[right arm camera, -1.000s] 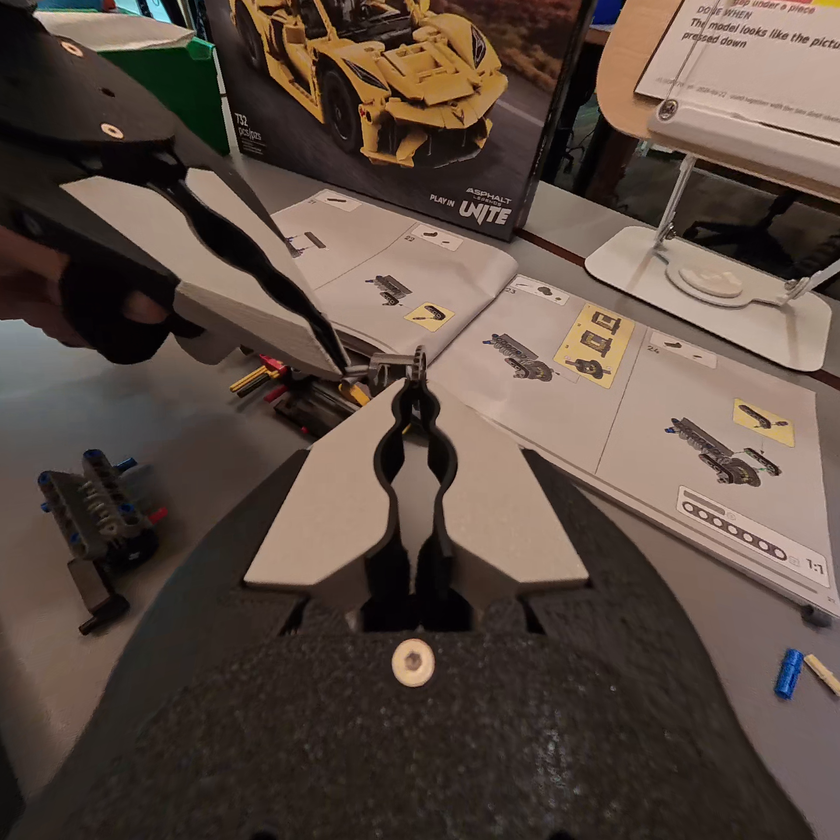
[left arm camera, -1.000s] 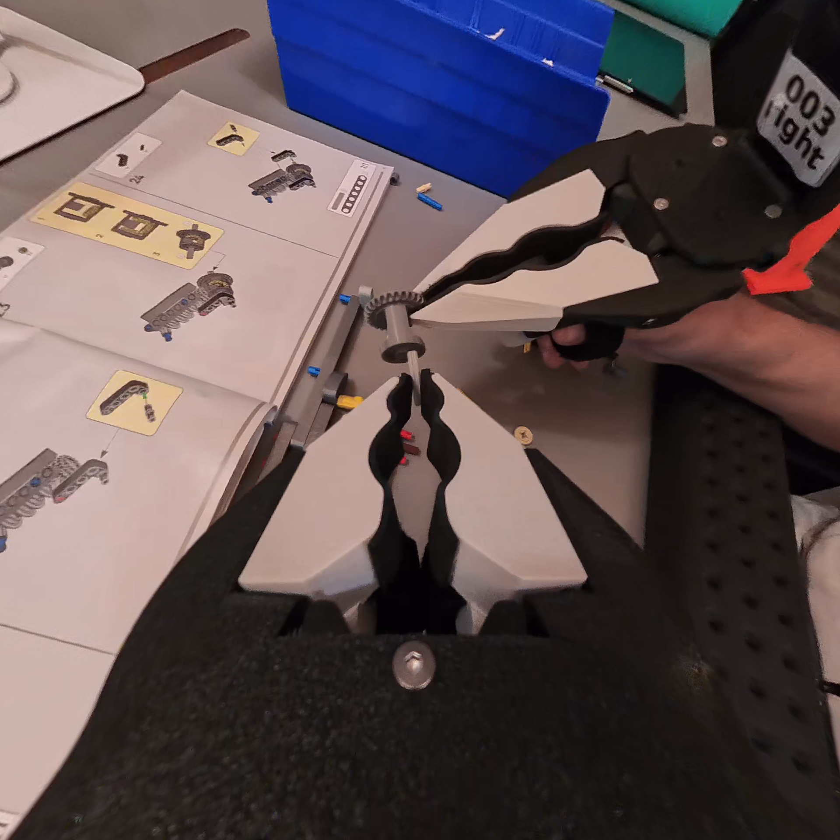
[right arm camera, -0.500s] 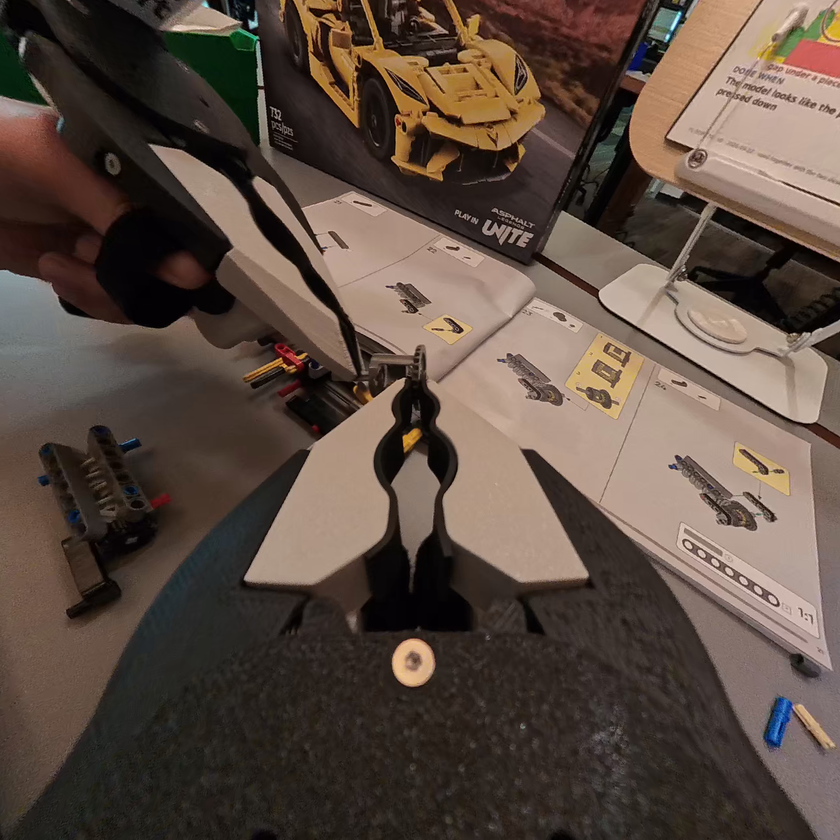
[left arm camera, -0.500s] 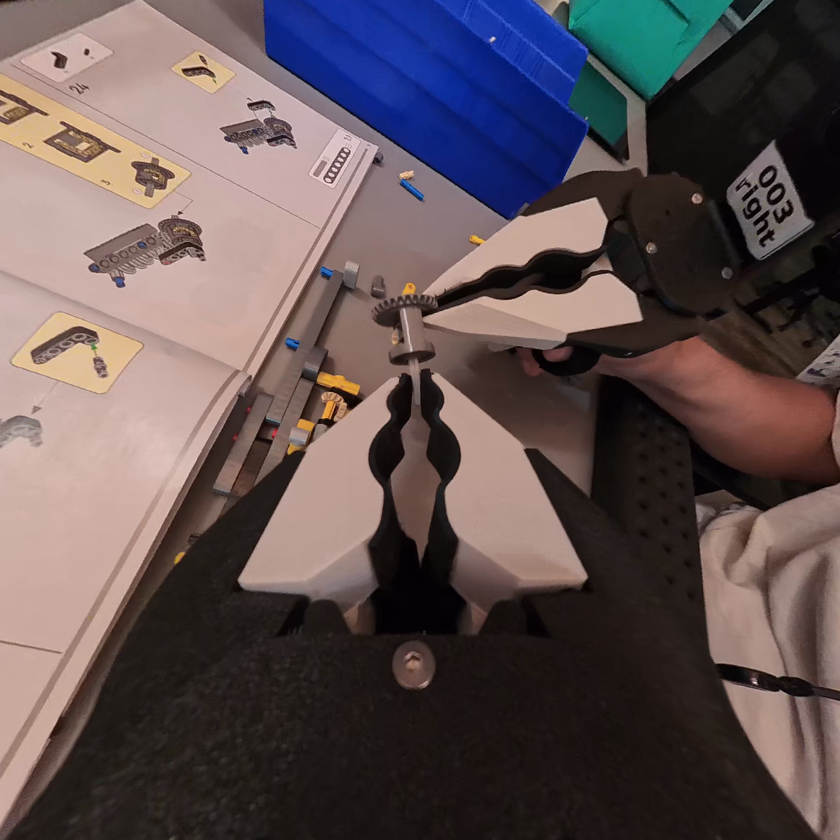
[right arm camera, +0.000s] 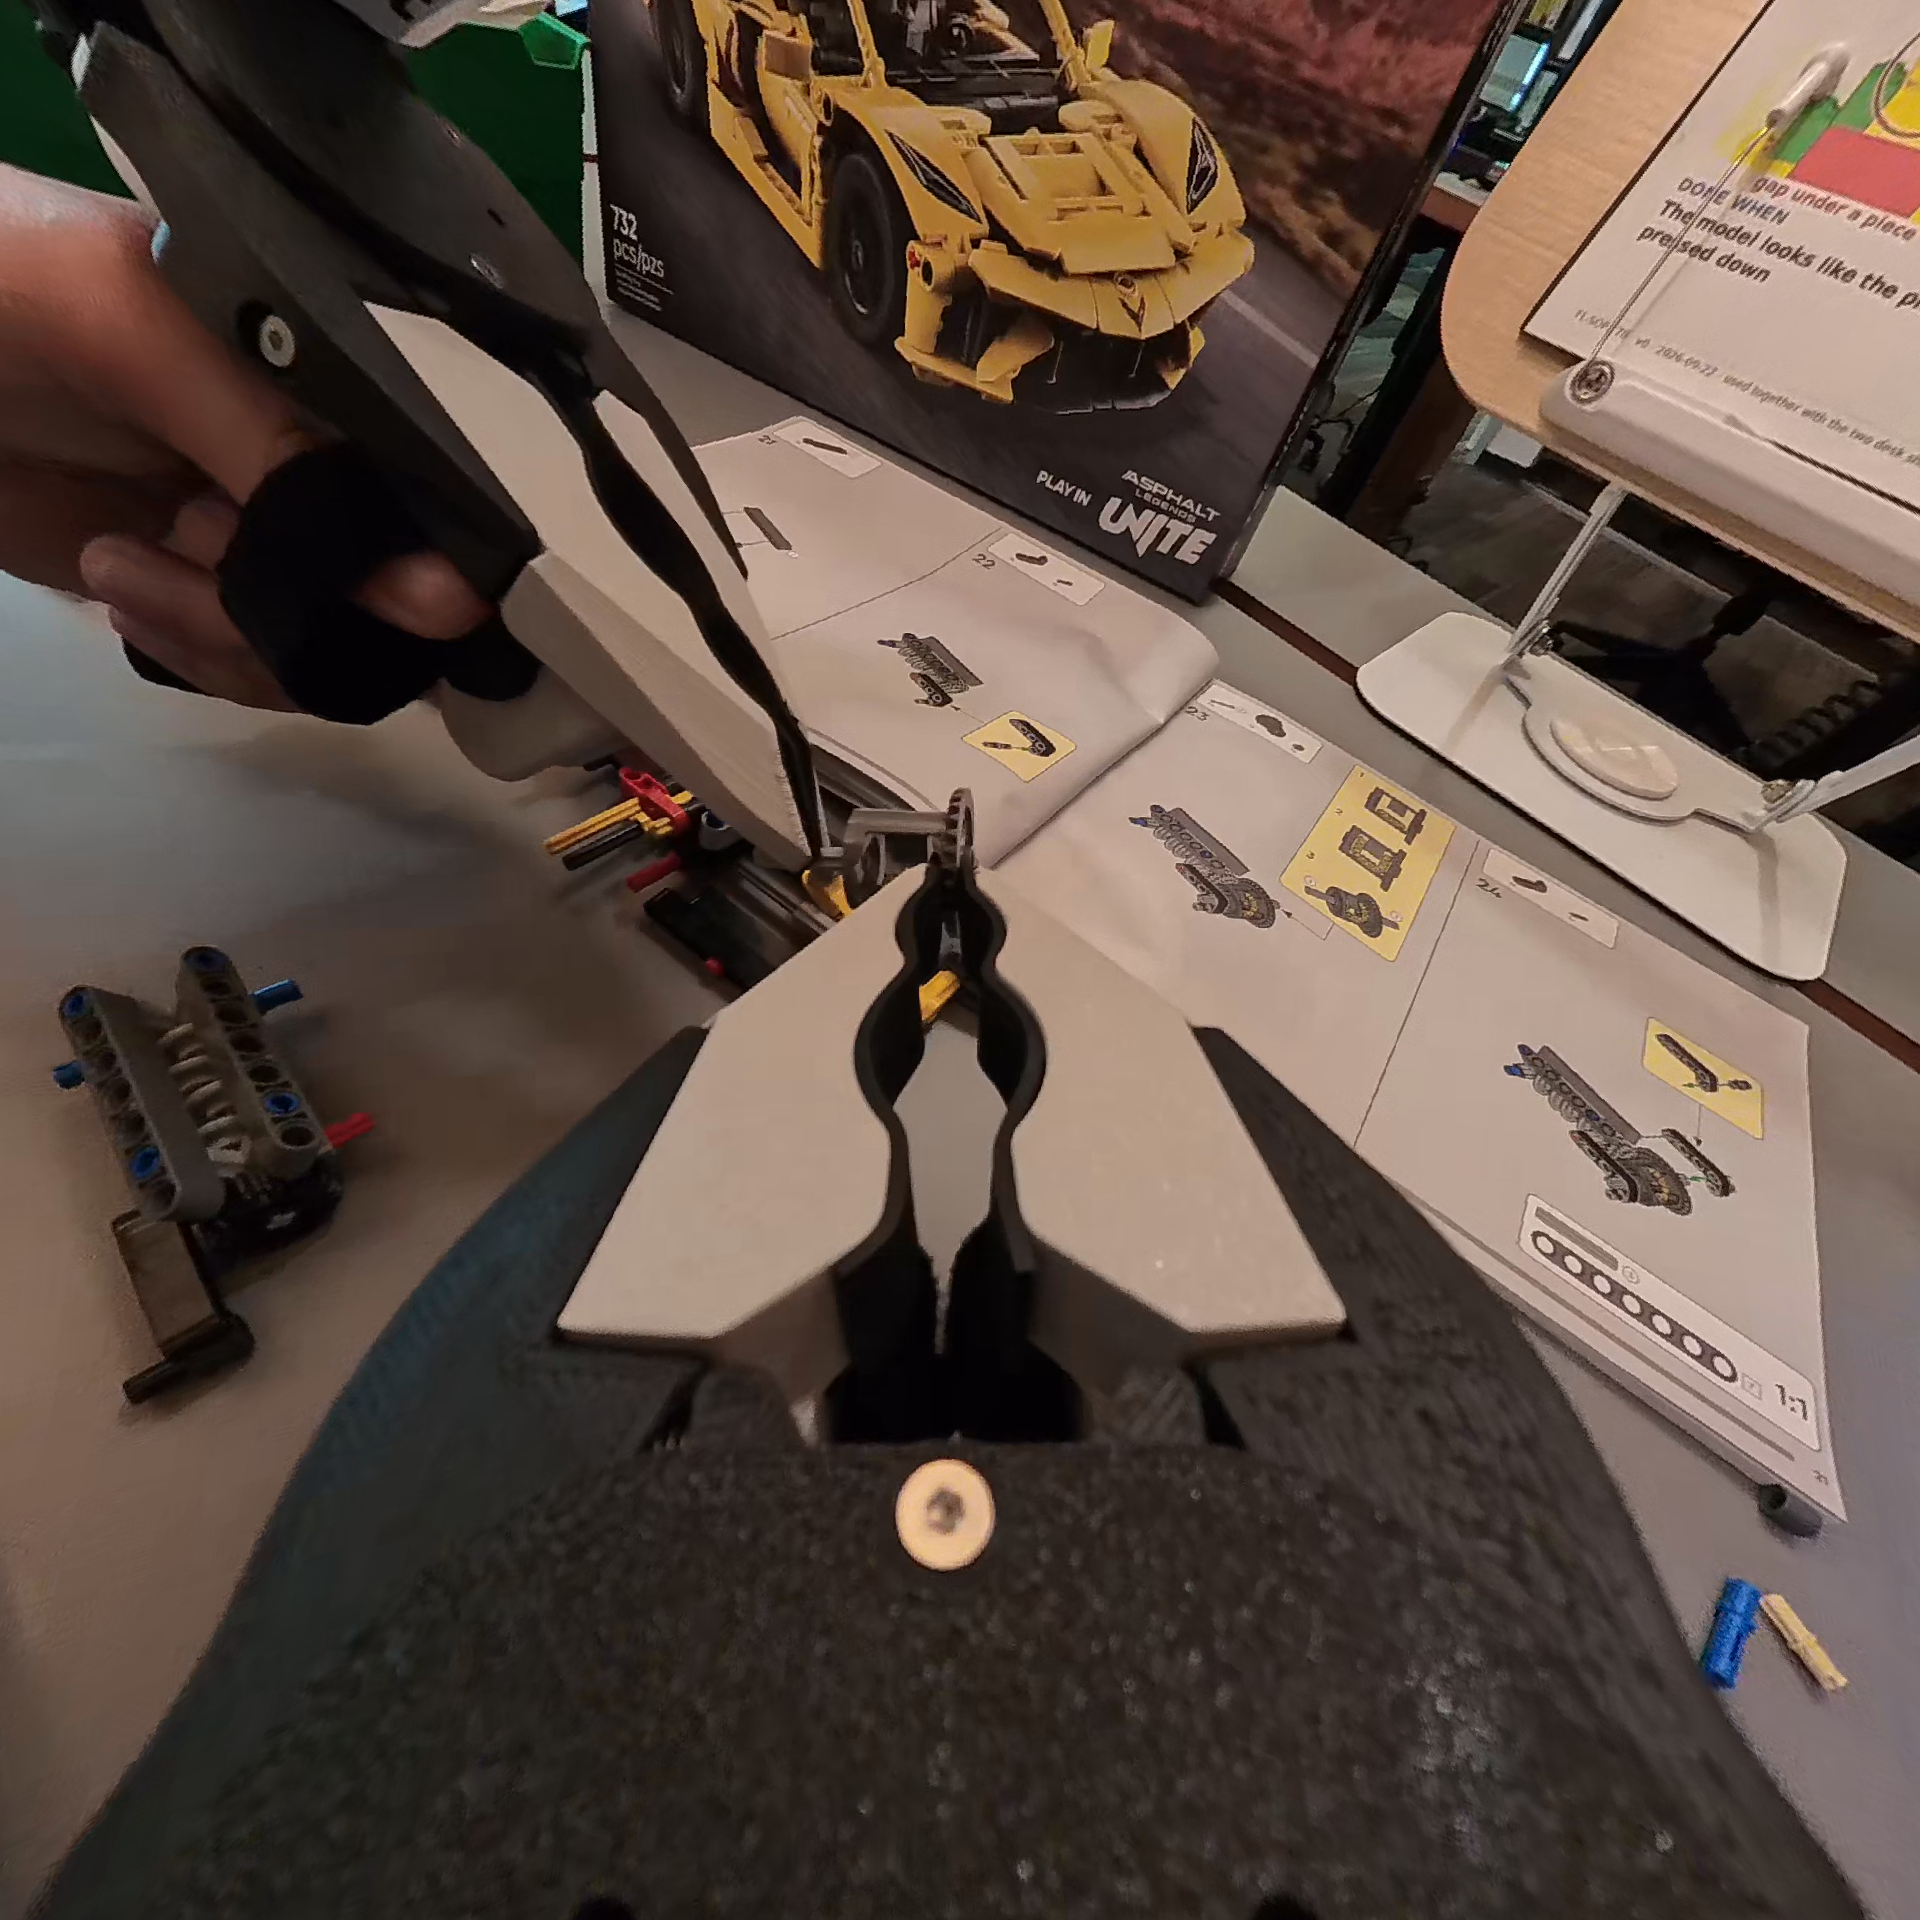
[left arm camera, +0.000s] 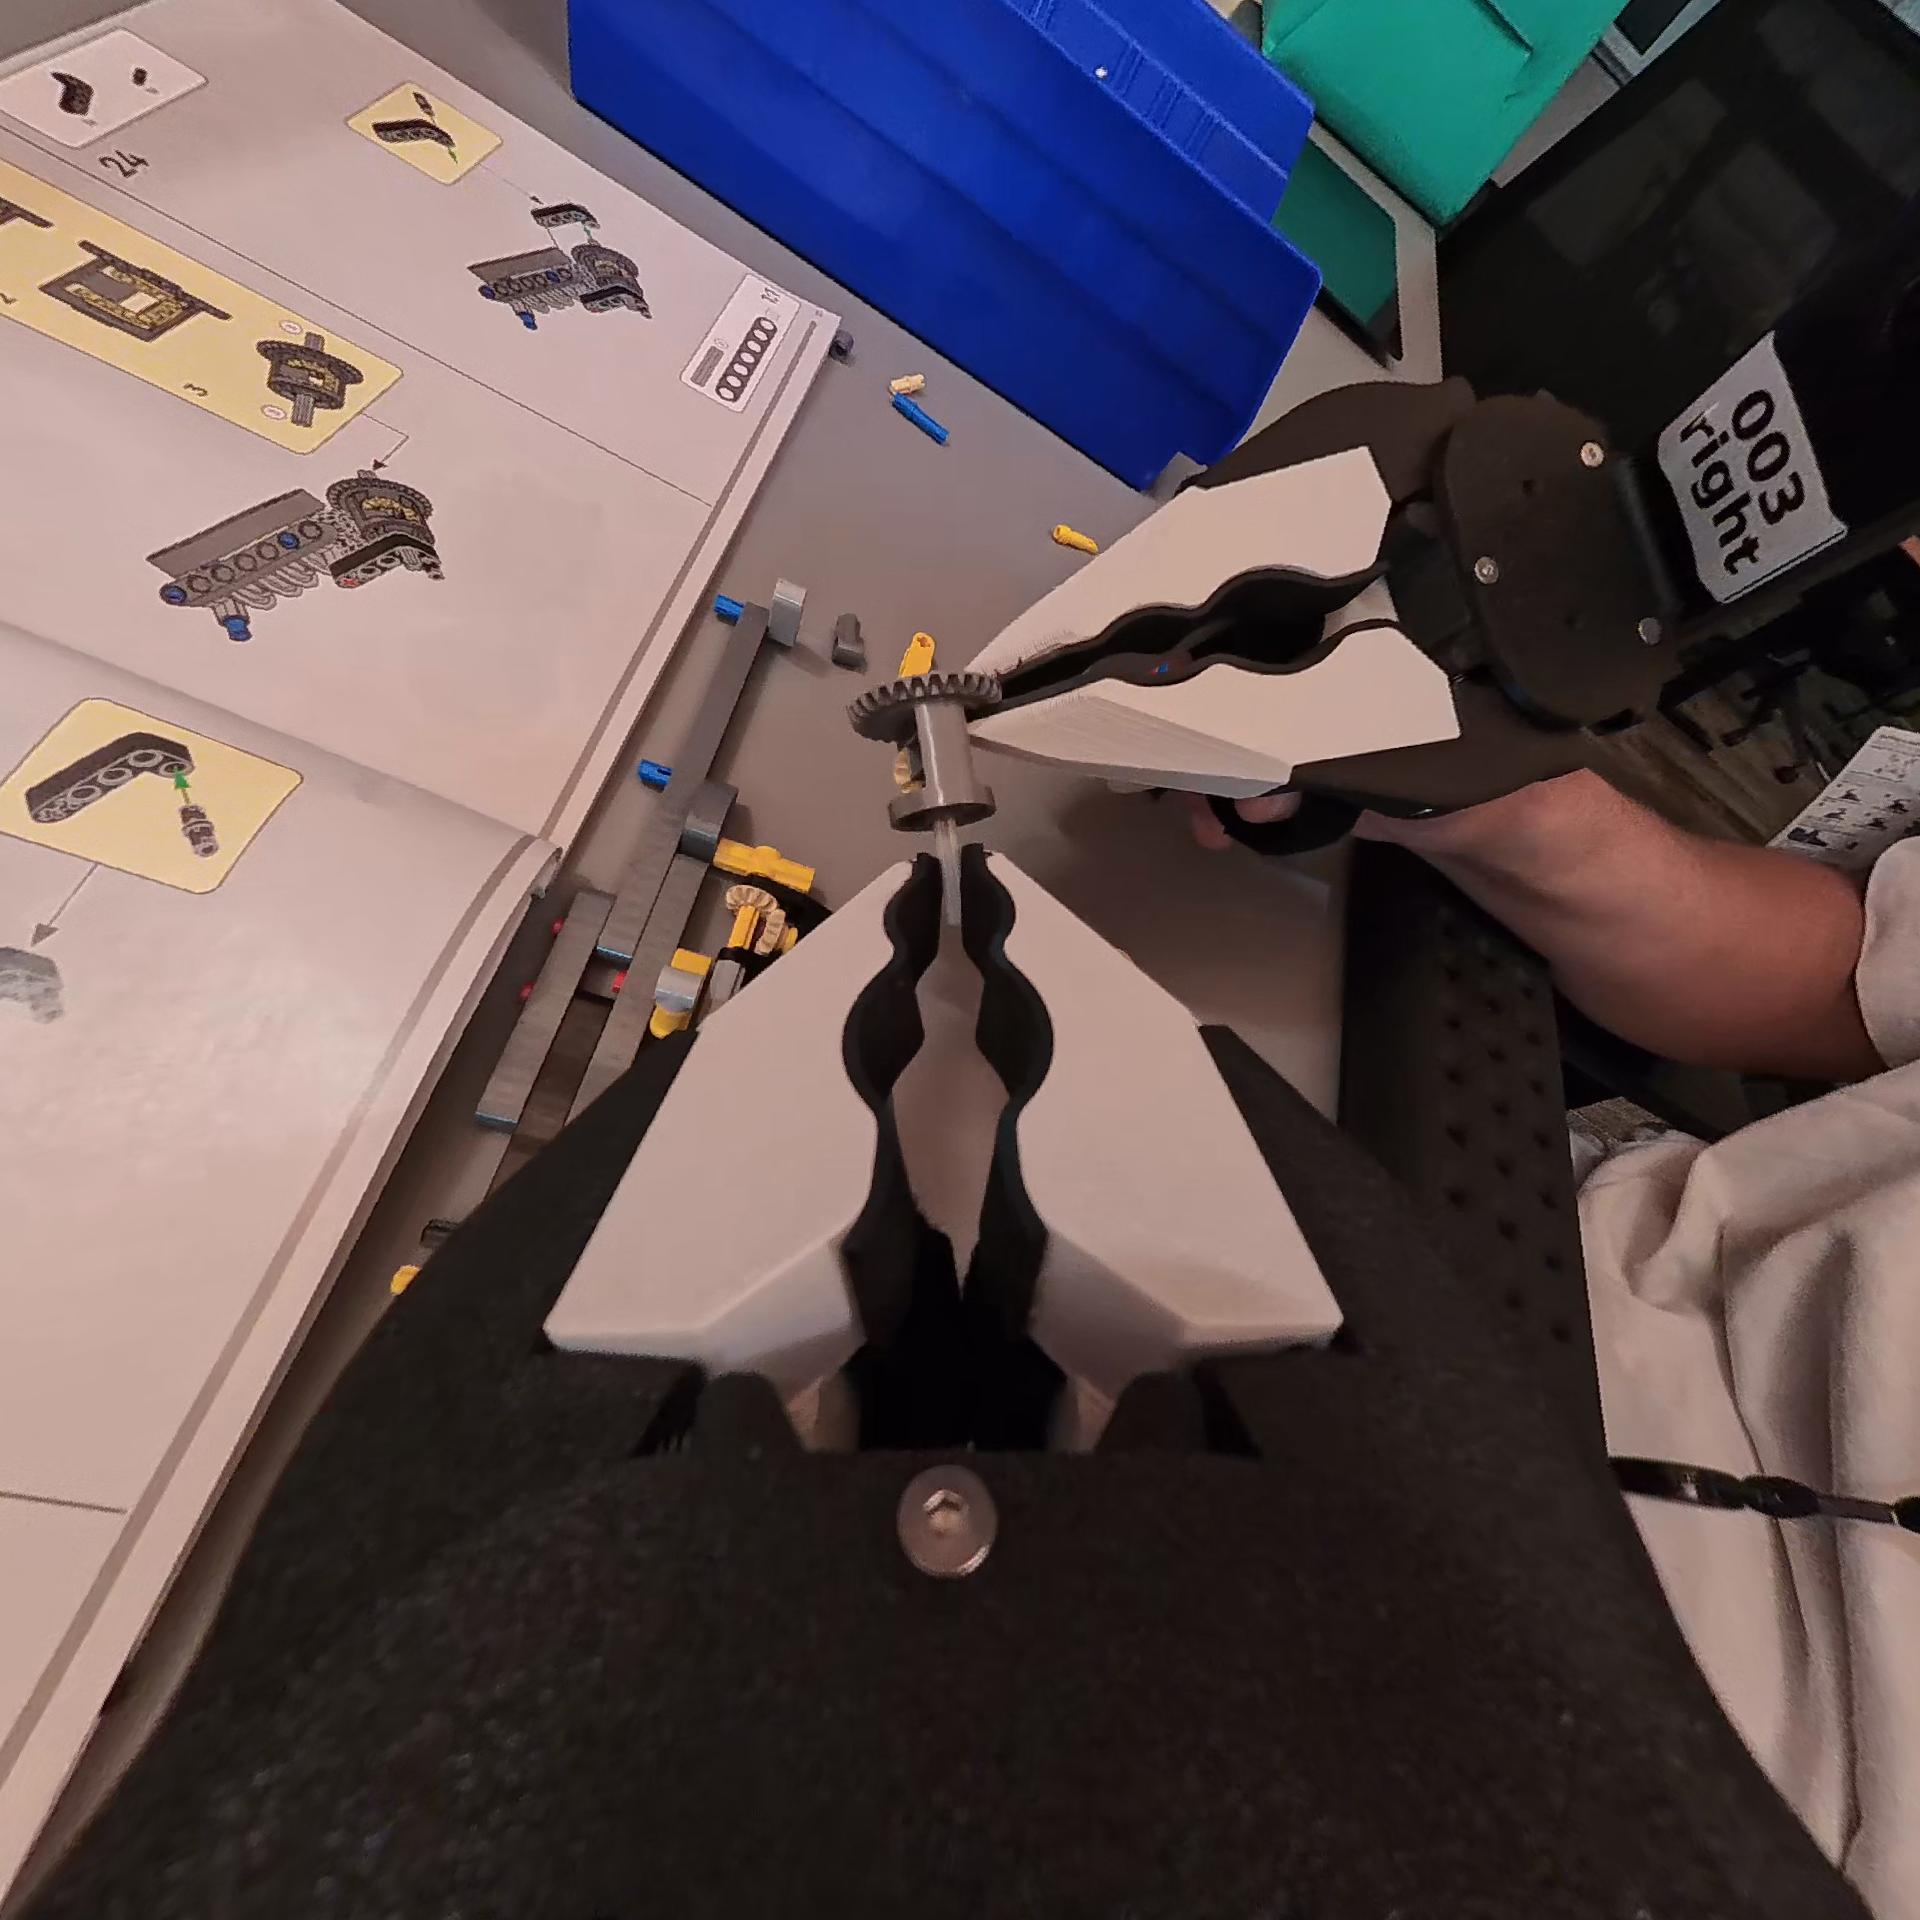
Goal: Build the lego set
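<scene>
A dark grey bevel gear (left arm camera: pixel 920 701) with a grey sleeve (left arm camera: pixel 940 769) sits on a thin light grey axle (left arm camera: pixel 951 888), held in the air above the table. My left gripper (left arm camera: pixel 948 868) is shut on the axle's near end. My right gripper (left arm camera: pixel 987 694) comes in from the right and is shut on the gear's rim. In the right wrist view the right gripper (right arm camera: pixel 948 878) pinches the gear (right arm camera: pixel 961 826) edge-on. There the left gripper (right arm camera: pixel 816 842) reaches down from the upper left to the axle end beside the sleeve (right arm camera: pixel 883 831).
The open instruction booklet (left arm camera: pixel 312 623) lies left. Loose grey beams and yellow parts (left arm camera: pixel 675 914) lie beneath the grippers. A blue bin (left arm camera: pixel 935 208) stands behind. A built grey sub-assembly (right arm camera: pixel 197 1101), the set's box (right arm camera: pixel 987 208), a white stand (right arm camera: pixel 1610 769) and a blue pin (right arm camera: pixel 1730 1642) are nearby.
Both grippers have moved together with the gear and axle, up and away from the booklet. Their holds on the axle and the gear are unchanged.
</scene>
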A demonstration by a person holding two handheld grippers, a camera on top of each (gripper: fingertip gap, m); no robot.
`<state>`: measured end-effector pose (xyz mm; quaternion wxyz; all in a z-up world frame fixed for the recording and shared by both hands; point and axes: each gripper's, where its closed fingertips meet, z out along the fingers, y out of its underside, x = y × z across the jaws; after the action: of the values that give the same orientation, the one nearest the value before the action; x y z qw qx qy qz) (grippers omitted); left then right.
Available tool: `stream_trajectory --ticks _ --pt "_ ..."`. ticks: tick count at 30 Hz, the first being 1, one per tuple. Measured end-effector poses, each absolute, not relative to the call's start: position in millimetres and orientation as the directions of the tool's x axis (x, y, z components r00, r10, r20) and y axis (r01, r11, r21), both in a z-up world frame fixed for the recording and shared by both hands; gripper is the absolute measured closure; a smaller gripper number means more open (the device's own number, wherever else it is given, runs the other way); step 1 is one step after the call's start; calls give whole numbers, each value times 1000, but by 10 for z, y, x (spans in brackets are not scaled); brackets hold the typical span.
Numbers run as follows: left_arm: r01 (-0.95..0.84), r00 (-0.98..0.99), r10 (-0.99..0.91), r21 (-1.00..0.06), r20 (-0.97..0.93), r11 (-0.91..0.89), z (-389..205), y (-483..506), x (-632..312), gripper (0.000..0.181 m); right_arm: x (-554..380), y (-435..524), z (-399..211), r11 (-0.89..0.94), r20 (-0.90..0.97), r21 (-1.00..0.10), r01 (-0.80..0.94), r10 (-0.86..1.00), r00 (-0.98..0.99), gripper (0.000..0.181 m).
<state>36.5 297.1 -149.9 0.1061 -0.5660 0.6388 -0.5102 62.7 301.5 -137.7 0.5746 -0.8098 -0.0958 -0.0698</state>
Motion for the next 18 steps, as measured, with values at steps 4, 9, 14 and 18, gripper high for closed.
stream_trajectory --ticks 4,9,14,18 --pt "-611 -350 -852 -784 391 -109 -1521 2965 361 178 637 3012 -1394 -335 200 -918 212 71 977 180" --pt "-606 -354 -852 -788 385 -104 -1512 2958 363 178 636 3008 -1380 -325 199 -922 212 74 977 180" --pt "-603 -362 -847 -791 389 -106 -1521 2942 365 178 641 3009 -1381 -324 217 -918 229 72 973 180" --pt "-605 -369 -827 -785 424 -132 -1511 2929 358 178 643 2998 -1401 -348 134 -925 149 66 989 180"
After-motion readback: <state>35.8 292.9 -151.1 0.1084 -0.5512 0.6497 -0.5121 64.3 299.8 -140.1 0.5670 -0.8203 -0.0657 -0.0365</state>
